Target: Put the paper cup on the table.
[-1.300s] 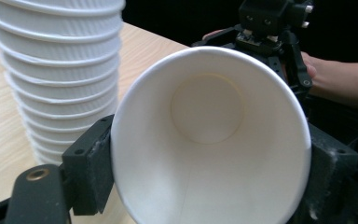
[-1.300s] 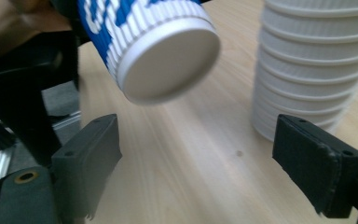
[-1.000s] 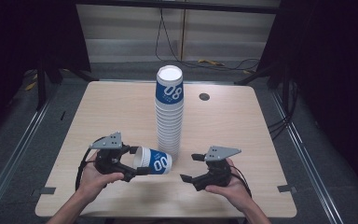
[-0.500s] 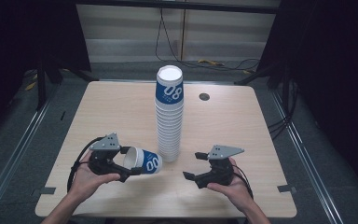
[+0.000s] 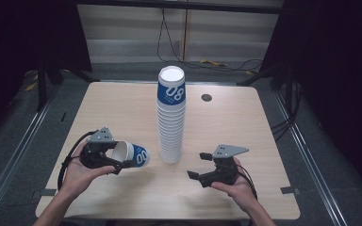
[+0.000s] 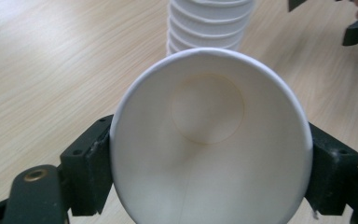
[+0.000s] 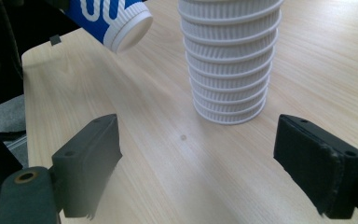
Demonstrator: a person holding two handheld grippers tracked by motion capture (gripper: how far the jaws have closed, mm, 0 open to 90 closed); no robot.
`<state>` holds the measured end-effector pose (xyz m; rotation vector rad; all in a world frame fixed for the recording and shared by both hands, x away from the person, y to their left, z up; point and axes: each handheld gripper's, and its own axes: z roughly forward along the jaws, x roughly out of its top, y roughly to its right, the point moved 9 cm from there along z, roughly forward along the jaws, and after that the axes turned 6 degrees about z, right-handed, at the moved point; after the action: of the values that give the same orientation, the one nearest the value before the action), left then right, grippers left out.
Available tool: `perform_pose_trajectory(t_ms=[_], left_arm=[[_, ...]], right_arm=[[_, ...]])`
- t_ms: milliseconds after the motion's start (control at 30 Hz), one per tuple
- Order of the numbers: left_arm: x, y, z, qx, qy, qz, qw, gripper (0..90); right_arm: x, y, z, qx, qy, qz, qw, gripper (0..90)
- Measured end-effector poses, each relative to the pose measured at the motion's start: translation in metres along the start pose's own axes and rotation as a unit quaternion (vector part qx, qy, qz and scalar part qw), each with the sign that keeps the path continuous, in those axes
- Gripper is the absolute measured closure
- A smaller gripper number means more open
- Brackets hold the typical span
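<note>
One cup (image 5: 131,154) lies on its side in the left gripper (image 5: 104,157), its rim pinched between the two black jaws and its base pointing at about 3 o'clock toward the foot of the stack (image 5: 171,117). That stack, a tall column of nested white cups with a blue one on top, stands upright at the table's (image 5: 245,122) centre. The held cup hangs at roughly 8 o'clock from it, near but apart. In the left gripper view the cup's open mouth (image 6: 209,140) faces the camera, with the jaws pressing its wall at 9 and 3 o'clock. The right gripper (image 5: 206,170) rests at about 5 o'clock from the stack, jaws spread wide and holding nothing. Its own view shows the stack's ribbed lower cups (image 7: 229,60) ahead and the held cup's base (image 7: 131,29) at 11 o'clock.

Judging by this, the step in hand is carrying a single cup clear of the stack. To do it well, the left grip should stay light enough not to crush the paper rim, and the cup should be turned upright before it is set down, well apart from the column. The free right gripper looks best placed to steady the stack, which could topple at a nudge.
</note>
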<state>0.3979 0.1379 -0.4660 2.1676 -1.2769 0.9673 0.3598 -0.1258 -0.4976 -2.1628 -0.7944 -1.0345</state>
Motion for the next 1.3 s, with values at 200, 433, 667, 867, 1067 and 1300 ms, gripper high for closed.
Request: perform_pose_trajectory(t_ms=[200, 433, 667, 867, 1067, 1300], left_arm=[[0.001, -0.021, 0.0, 0.039, -0.026, -0.013, 0.9988, 18.0], [0.004, -0.032, 0.0, 0.054, -0.053, -0.022, 0.9969, 18.0], [-0.002, -0.05, 0.002, 0.063, -0.1, -0.033, 0.9925, 17.9], [-0.007, -0.066, 0.003, 0.068, -0.14, -0.037, 0.9872, 17.9], [-0.011, -0.082, 0.01, 0.071, -0.172, -0.05, 0.9812, 17.9], [-0.021, -0.088, 0.02, 0.067, -0.232, -0.047, 0.9693, 17.9]], right_arm=[[0.0, 0.005, -0.005, -0.007, 0.004, 0.008, 0.9999, 14.4], [-0.002, 0.003, -0.006, -0.003, -0.01, 0.007, 0.9999, 15.5], [-0.003, 0.002, -0.005, -0.001, -0.017, 0.005, 0.9998, 15.5], [-0.002, -0.002, -0.002, 0.002, -0.02, 0.002, 0.9998, 15.5], [-0.005, 0.0, -0.002, 0.002, -0.024, 0.005, 0.9997, 15.5], [-0.005, 0.0, -0.002, 0.002, -0.025, 0.006, 0.9997, 15.5]])
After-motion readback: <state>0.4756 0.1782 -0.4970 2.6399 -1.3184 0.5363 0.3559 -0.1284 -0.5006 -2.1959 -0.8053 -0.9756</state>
